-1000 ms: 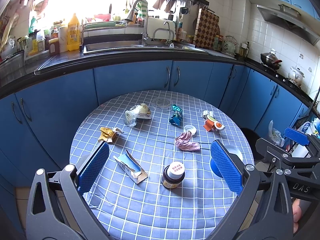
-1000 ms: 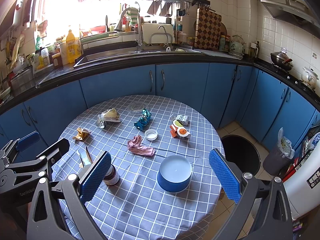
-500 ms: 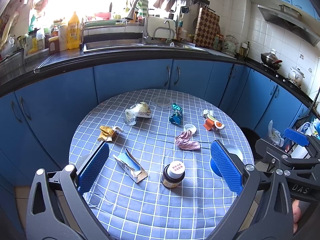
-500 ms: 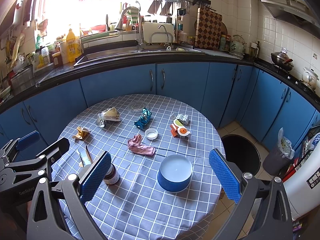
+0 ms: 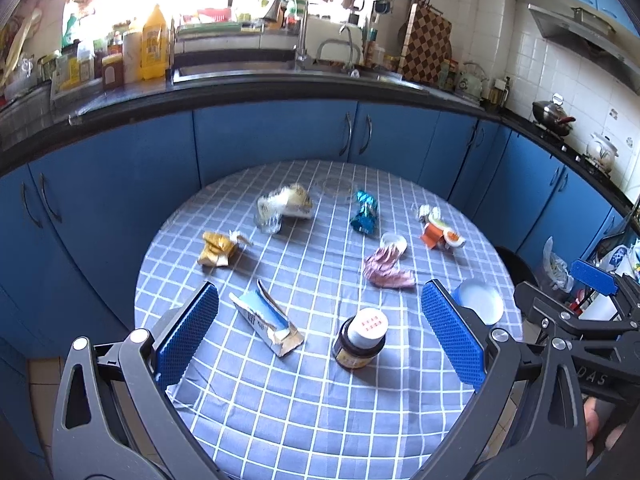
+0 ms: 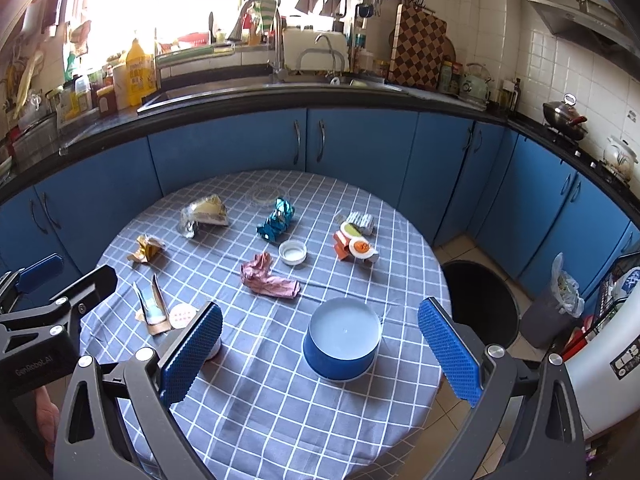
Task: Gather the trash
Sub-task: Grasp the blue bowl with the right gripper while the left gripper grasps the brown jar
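Observation:
Trash lies scattered on the round checked table [image 5: 320, 408]: a torn blue carton [image 5: 266, 322], a yellow wrapper [image 5: 218, 248], a clear bag with bread [image 5: 284, 206], a teal foil wrapper [image 5: 364, 216], a pink wrapper [image 5: 386, 268], a white lid [image 6: 293, 252] and an orange carton [image 5: 438, 234]. My left gripper [image 5: 320, 336] is open and empty above the near edge, behind the carton and a brown jar [image 5: 360, 338]. My right gripper [image 6: 320, 354] is open and empty, hovering behind a blue bowl [image 6: 342, 338].
A black bin [image 6: 480, 300] stands on the floor right of the table, with a small lined bin [image 6: 560, 300] beyond it. Blue cabinets and a cluttered counter with a sink [image 6: 260, 84] curve behind the table. A clear round lid [image 5: 334, 186] lies at the far edge.
Both grippers have moved slightly forward and down toward the table. Nothing on the table has moved, and both stay open.

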